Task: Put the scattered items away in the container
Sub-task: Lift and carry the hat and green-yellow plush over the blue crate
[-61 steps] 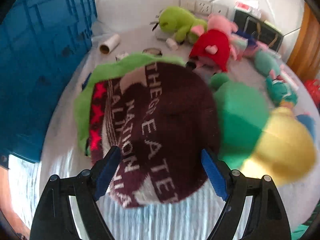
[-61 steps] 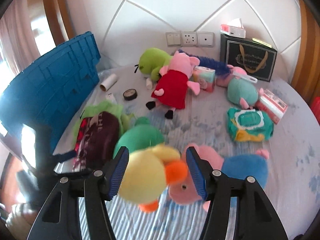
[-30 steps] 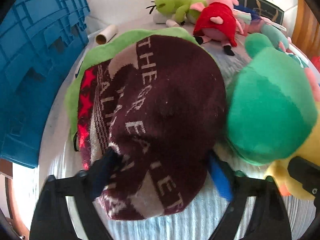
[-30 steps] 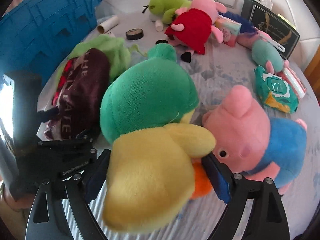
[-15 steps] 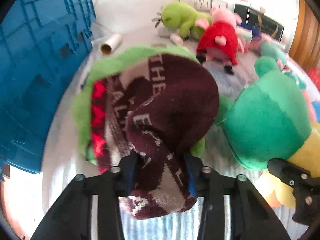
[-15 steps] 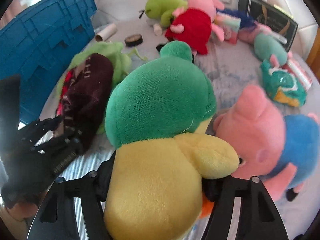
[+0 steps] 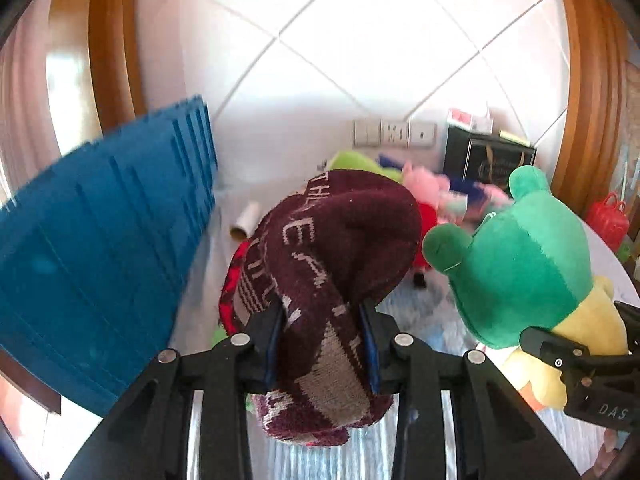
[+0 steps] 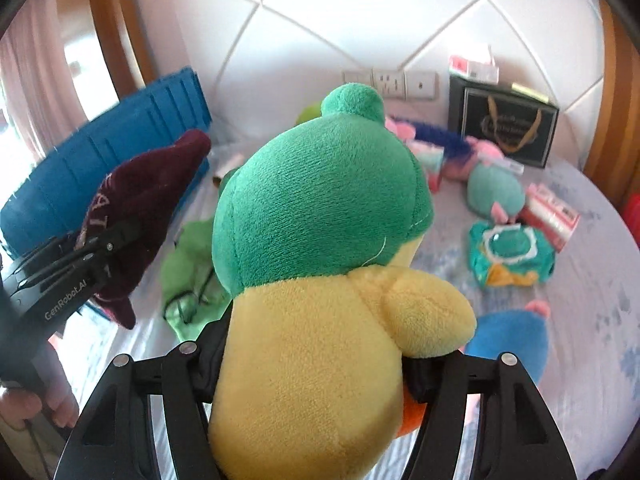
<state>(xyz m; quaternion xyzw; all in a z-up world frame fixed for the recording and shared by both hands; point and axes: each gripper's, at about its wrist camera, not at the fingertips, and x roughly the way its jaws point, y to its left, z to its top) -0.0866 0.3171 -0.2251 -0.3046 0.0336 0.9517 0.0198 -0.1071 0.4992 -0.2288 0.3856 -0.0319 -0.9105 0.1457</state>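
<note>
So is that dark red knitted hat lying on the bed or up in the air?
Up in the air. The maroon hat hangs bunched between the left gripper pads, clear of the bed.

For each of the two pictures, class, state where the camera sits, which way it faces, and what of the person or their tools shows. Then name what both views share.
Left wrist: on the left gripper, facing along its fingers over the bed to the wall; shows the maroon knit hat it grips.
Right wrist: on the right gripper, facing likewise; shows the green and yellow plush it grips, plus a hand.
Shared: both toys, the blue crate, the black gift bag.
</note>
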